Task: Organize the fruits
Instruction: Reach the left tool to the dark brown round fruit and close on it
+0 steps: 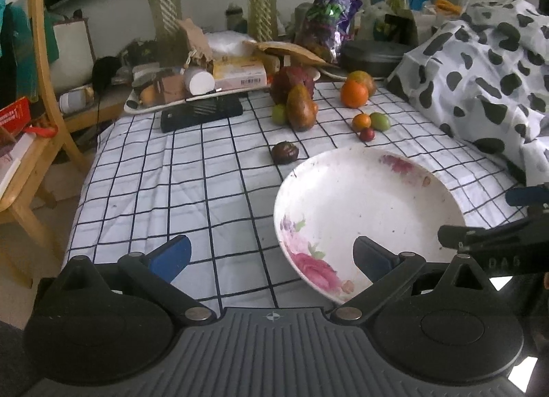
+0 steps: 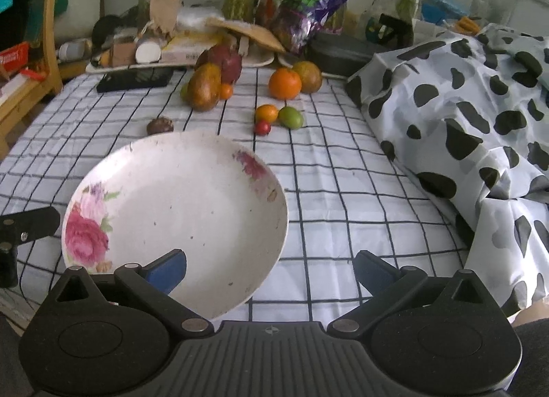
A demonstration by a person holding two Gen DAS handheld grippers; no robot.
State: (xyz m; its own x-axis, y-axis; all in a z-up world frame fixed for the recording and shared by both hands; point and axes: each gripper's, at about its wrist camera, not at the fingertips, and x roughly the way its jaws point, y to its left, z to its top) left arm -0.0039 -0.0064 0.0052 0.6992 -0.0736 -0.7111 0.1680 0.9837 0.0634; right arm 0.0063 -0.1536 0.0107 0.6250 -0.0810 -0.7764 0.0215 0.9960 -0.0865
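Note:
A white plate with pink flowers (image 1: 405,170) (image 2: 103,170) lies empty on the checked cloth, near the front. Behind it lie fruits: a dark round fruit (image 1: 284,152) (image 2: 159,125), a brown-green mango (image 1: 301,108) (image 2: 204,87), a dragon fruit (image 1: 291,79) (image 2: 226,60), an orange (image 1: 354,94) (image 2: 284,83), a small orange fruit (image 1: 361,121) (image 2: 266,113), a green fruit (image 1: 380,121) (image 2: 291,117) and a small red one (image 1: 366,135) (image 2: 262,127). My left gripper (image 1: 271,258) is open at the plate's left edge. My right gripper (image 2: 269,270) is open over the plate's near right rim. Neither holds anything.
A black slab (image 1: 200,112) and a cluttered tray (image 1: 192,88) stand at the back left, with plant vases (image 1: 262,2) behind. A cow-print cloth (image 1: 480,64) (image 2: 463,105) heaps up on the right. A wooden chair (image 1: 37,95) stands left of the table.

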